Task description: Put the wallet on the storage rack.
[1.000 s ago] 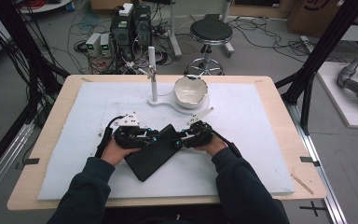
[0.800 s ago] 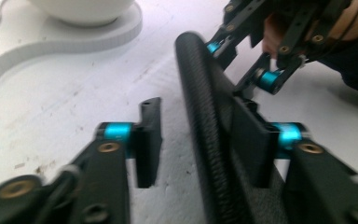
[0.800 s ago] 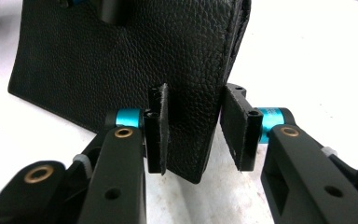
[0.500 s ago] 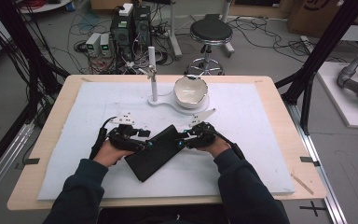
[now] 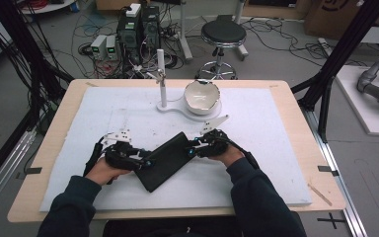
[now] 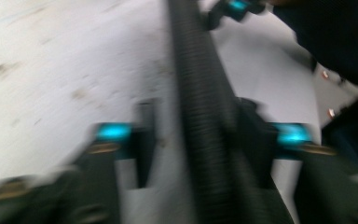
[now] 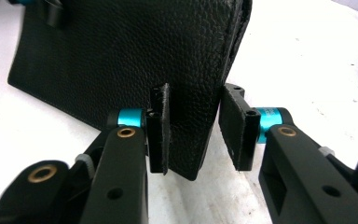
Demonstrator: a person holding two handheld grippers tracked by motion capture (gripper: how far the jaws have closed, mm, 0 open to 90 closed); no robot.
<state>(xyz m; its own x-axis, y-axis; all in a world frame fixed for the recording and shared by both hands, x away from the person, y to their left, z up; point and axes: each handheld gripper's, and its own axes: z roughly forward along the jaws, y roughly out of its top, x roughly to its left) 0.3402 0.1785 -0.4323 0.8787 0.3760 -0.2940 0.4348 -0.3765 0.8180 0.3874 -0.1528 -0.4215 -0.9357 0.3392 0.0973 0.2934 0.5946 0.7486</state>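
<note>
A black leather case (image 5: 164,159) lies slantwise on the white mat (image 5: 276,128). My left gripper (image 5: 145,162) is at its lower-left end. In the blurred left gripper view the case (image 6: 198,84) runs edge-on between the jaws of that gripper (image 6: 199,135). They have just been closing; one pad touches the case and a strip of mat shows before the other. My right gripper (image 5: 191,148) is at the upper-right corner. In the right gripper view that corner (image 7: 135,51) sits between the jaws of the gripper (image 7: 196,130), with one pad against the leather and the other slightly off its edge.
A white bowl (image 5: 202,96) rests on a white base with an upright post (image 5: 162,79) at the back middle of the mat. The wooden table edge (image 5: 177,212) runs along the front. A stool and cables stand on the floor beyond the table.
My left gripper has drawn back to the left and toward the person, to the case's lower-left end. The right gripper and the case have stayed put.
</note>
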